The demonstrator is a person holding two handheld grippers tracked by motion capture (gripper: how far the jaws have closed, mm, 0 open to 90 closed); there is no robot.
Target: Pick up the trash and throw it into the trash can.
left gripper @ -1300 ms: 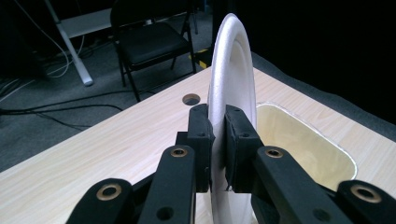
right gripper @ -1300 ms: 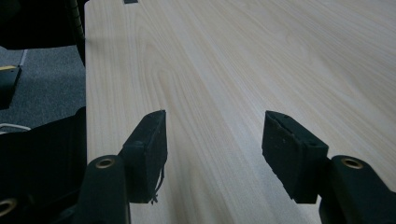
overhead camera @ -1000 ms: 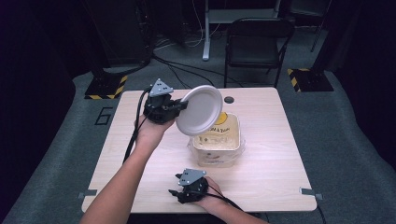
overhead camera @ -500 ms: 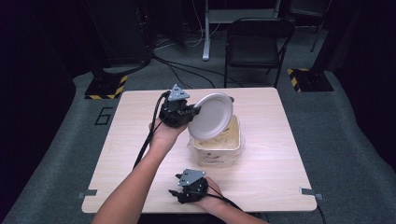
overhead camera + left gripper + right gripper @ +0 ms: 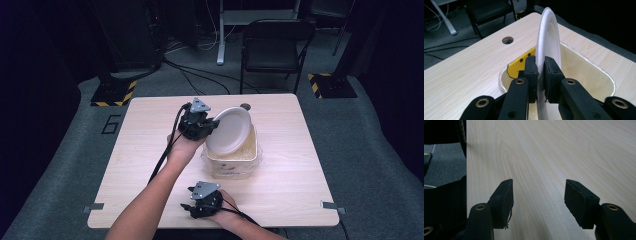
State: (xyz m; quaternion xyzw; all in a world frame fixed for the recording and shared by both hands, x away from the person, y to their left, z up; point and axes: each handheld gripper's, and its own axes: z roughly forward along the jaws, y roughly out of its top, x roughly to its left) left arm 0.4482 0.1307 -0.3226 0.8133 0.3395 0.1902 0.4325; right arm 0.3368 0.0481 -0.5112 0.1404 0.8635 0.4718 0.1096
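The plate (image 5: 230,129) has come down and across in the last second: it was held high and left of the tub (image 5: 232,159), and now it stands nearly on edge over the tub's mouth, its lower rim dipping inside near the tub's left wall; I judge that the placing step is nearly done, with only the lowering and letting go left; the left gripper (image 5: 207,126) has its jaws clamped on the plate's rim, one pad on each face, as the left gripper view shows (image 5: 540,77); inside the tub a yellow label (image 5: 517,67) shows through the far wall; the tub sits around the middle of the table (image 5: 150,145), a little toward its right edge; the right gripper (image 5: 202,202) rests near the table's near edge, its jaws spread wide with nothing between them but bare wood (image 5: 537,202); the count: one plate, one tub, two grippers, one round hole (image 5: 244,106) near the table's far edge, one chair (image 5: 272,47) beyond it
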